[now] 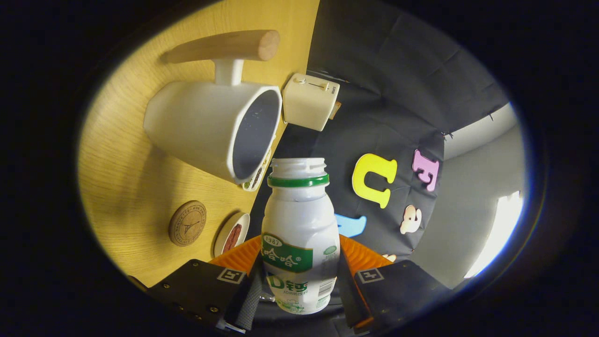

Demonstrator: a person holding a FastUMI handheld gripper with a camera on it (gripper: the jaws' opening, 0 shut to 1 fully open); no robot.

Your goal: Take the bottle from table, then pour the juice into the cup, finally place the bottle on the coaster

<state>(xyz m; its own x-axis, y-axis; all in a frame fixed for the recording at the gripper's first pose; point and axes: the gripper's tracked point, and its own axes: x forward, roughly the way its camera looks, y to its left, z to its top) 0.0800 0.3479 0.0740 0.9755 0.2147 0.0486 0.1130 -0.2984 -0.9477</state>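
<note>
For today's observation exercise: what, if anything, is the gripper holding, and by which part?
The gripper holds the white bottle, its fingers pressing on opposite sides of the lower labelled body; the open neck points away.

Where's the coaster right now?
In the gripper view the round coaster lies flat on the wooden table, past the cup, beside a small dish; bottle in jaws.

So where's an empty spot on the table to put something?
Bare wood lies between the white cup and the round coaster, and on past the coaster. It is crowded by the table edge: small dish, cup mouth, cream box. The hand-held gripper holds the bottle.
</note>
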